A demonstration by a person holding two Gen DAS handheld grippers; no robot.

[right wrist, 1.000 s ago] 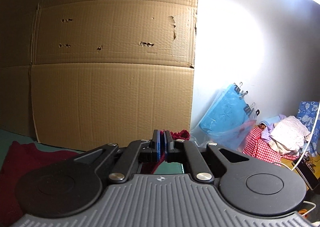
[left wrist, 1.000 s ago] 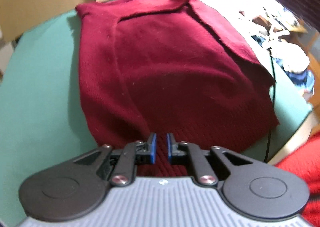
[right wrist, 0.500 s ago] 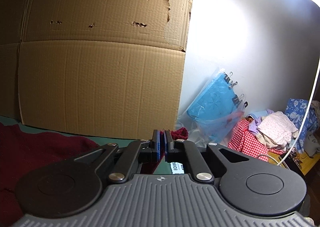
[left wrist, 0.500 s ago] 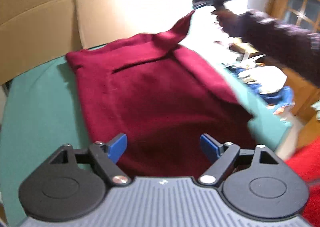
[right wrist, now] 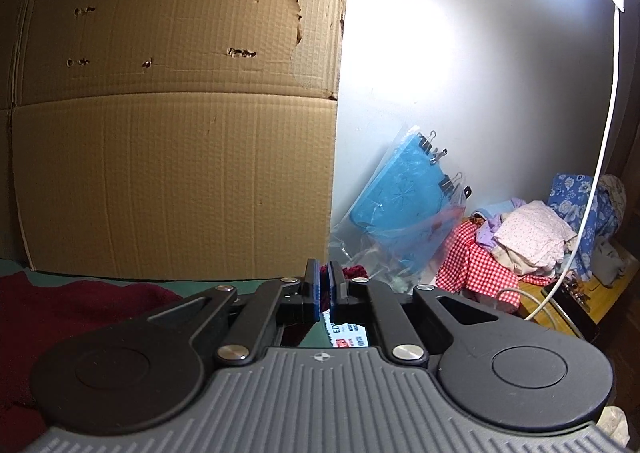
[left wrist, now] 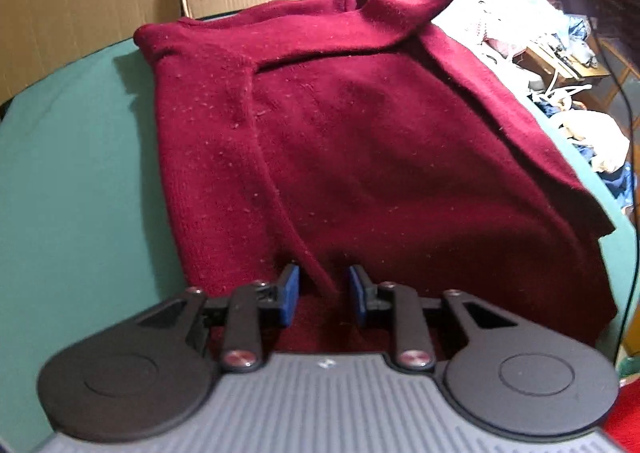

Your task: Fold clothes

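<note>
The left gripper [left wrist: 323, 295], jaws closing astride a raised crease at the maroon sweater's [left wrist: 360, 141] near hem, points along its length; the right gripper [right wrist: 324, 287] pinches the far corner aloft.

Cardboard [right wrist: 176, 125] stands against the white wall [right wrist: 460, 93] behind the green table [left wrist: 72, 181]. A blue bag [right wrist: 404, 209] with clips leans beside a checked cloth [right wrist: 476, 265] under heaped fabrics [right wrist: 528, 233].
</note>
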